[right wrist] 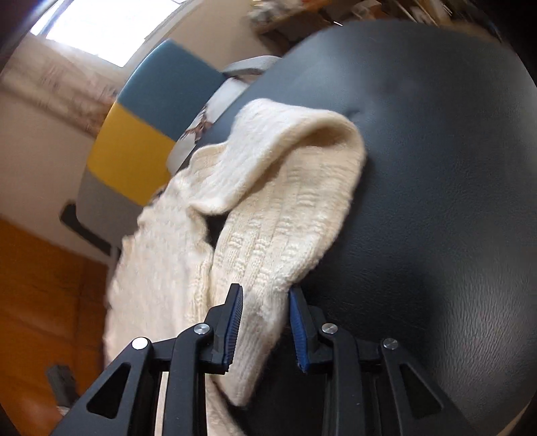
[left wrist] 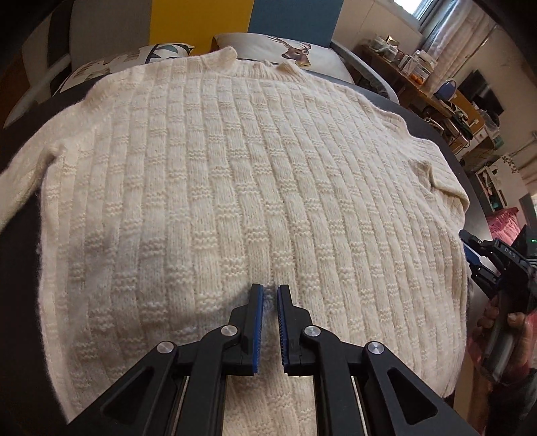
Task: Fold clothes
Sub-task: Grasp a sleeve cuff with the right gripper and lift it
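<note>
A cream knitted sweater (left wrist: 251, 167) lies spread flat, collar at the far side, on a dark padded surface (left wrist: 20, 302). My left gripper (left wrist: 269, 291) stands low over the sweater's near middle. Its jaws are almost together, with a tuft of knit pinched between the tips. In the right wrist view the sweater's sleeve (right wrist: 268, 234) is bent over on itself, and its end runs down between the blue pads (right wrist: 235, 318) of my right gripper (right wrist: 265, 295), which is shut on it. The right gripper (left wrist: 470, 258) also shows at the sweater's right edge, held by a hand (left wrist: 513, 318).
Printed pillows (left wrist: 285, 50) lie beyond the collar, in front of a yellow and blue headboard (left wrist: 201, 20). A cluttered desk (left wrist: 436, 84) stands at the back right. The dark surface (right wrist: 436, 167) stretches bare to the right of the sleeve.
</note>
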